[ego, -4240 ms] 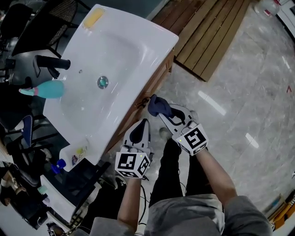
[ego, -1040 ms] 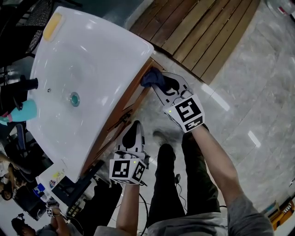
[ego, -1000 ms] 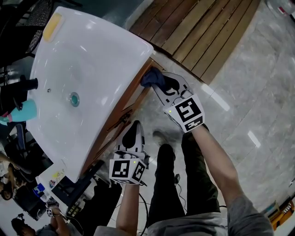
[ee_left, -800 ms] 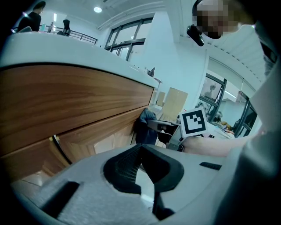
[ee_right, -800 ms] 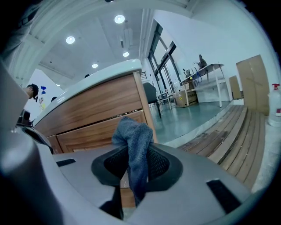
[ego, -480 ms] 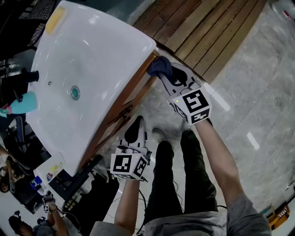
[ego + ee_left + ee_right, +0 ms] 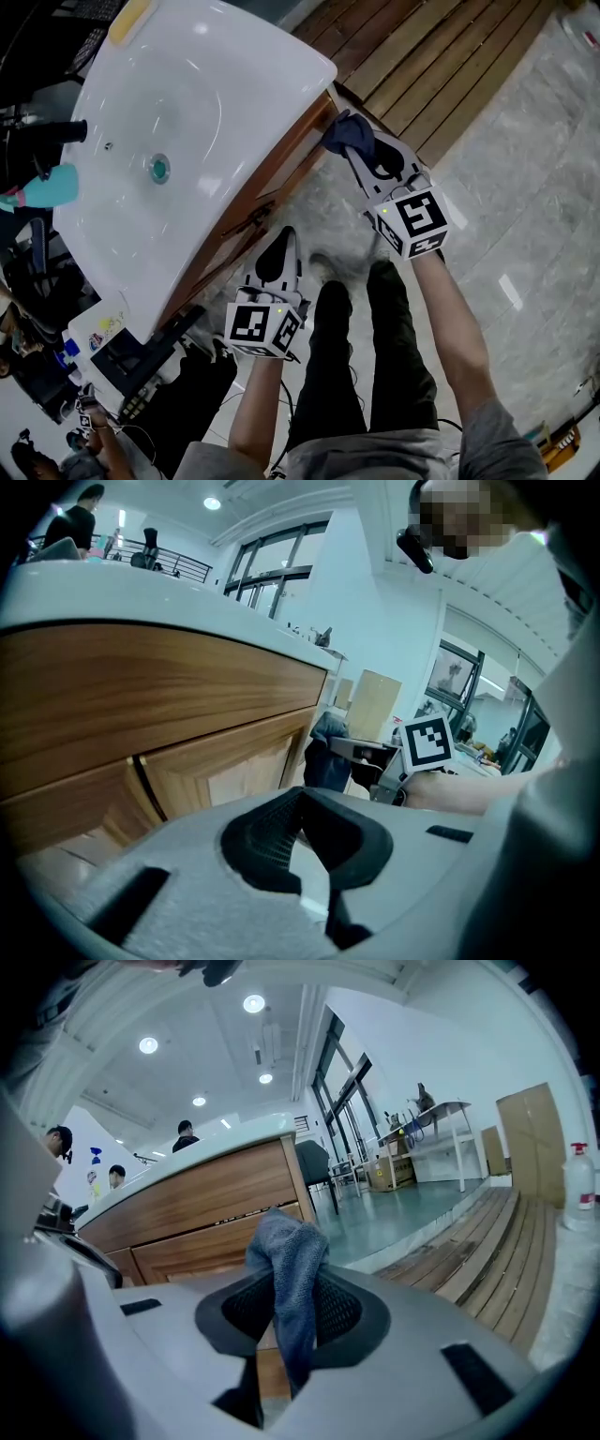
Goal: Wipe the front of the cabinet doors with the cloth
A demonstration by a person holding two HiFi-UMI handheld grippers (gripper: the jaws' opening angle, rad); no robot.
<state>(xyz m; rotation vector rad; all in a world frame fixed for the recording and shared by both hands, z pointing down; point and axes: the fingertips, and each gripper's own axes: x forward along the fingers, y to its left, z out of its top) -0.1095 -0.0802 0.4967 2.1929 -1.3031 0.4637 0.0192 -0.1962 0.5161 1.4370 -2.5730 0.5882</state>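
Observation:
In the head view the wooden cabinet front (image 7: 281, 187) runs under a white sink top (image 7: 216, 94). My right gripper (image 7: 361, 148) is shut on a dark blue cloth (image 7: 343, 131), which it holds at the cabinet's far right corner. In the right gripper view the cloth (image 7: 286, 1269) hangs bunched between the jaws, in front of the wood doors (image 7: 187, 1218). My left gripper (image 7: 281, 246) is shut and holds nothing, a little off the cabinet's middle. The left gripper view shows the doors (image 7: 225, 771), the cloth (image 7: 323, 757) and the right gripper's marker cube (image 7: 427, 742).
Wooden decking (image 7: 422, 66) lies on the floor just past the cabinet's right end. A grey tiled floor (image 7: 525, 187) spreads to the right. The person's legs (image 7: 347, 328) stand between the grippers. A teal bottle (image 7: 47, 187) and a black tap (image 7: 56, 131) sit behind the basin.
My right gripper has carried the cloth along the cabinet front to its right corner. The left gripper has stayed shut in about the same place.

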